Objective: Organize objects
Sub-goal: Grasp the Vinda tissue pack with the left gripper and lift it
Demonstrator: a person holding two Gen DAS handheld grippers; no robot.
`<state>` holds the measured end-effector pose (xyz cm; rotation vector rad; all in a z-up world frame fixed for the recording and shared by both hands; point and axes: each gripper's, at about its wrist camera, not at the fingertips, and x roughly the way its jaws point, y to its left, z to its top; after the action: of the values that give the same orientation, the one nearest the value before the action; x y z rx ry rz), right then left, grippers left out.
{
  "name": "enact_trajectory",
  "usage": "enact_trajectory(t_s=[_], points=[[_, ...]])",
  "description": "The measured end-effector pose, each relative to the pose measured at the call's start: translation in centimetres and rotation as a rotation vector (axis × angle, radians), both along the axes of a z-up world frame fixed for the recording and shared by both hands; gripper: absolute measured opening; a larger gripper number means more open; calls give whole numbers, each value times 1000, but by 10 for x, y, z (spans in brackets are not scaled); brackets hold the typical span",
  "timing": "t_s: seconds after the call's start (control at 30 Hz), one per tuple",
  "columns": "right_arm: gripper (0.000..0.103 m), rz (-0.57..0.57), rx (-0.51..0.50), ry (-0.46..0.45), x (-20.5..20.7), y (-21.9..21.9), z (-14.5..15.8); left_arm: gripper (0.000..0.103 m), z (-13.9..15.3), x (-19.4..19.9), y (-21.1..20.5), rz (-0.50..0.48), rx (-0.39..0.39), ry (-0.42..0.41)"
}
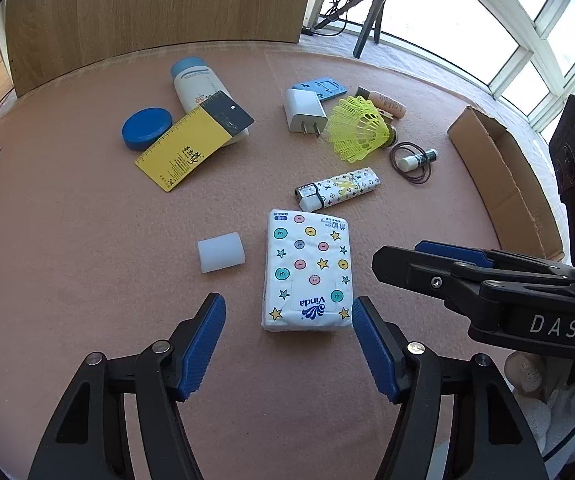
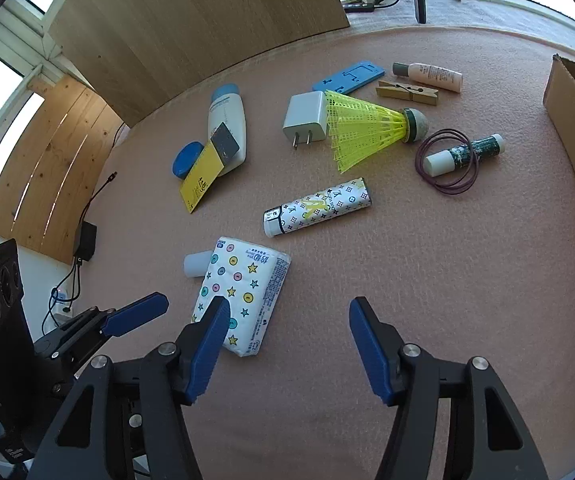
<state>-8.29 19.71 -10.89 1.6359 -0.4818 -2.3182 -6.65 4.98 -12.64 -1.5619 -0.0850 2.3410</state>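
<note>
Left gripper (image 1: 287,344) is spread and empty, poised over the near end of the tissue pack (image 1: 307,272) lying on the pink mat (image 1: 87,260). Right gripper (image 2: 287,344) is spread and empty, just right of the pack.

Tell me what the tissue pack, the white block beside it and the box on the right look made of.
Tissue pack: thin glossy plastic wrap, printed, creased at the ends. White block: probably foam or soft rubber, matte, slightly translucent, rounded edges. Box: brown corrugated cardboard, dull, with folded flaps.
</note>
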Motion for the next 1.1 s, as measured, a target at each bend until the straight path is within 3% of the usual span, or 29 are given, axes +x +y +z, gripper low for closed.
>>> enact_trajectory(t_s=[0.23,0.33,0.5,0.73,1.1], points=[[50,29,-49,-56,-11,-12,-12,68,-13,-10,1,-17,47,-51],[40,33,-79,-89,-17,-15,-19,59,-19,-13,0,-16,65,-70],[37,58,-88,-111,-20,-21,-25,51,-19,-14,1,-31,100,-83],[30,88,-108,-122,-27,-26,-27,51,-22,-16,0,-29,124,-102],[30,84,-81,-88,-25,-13,-10,50,-8,-5,21,-71,128,-82]])
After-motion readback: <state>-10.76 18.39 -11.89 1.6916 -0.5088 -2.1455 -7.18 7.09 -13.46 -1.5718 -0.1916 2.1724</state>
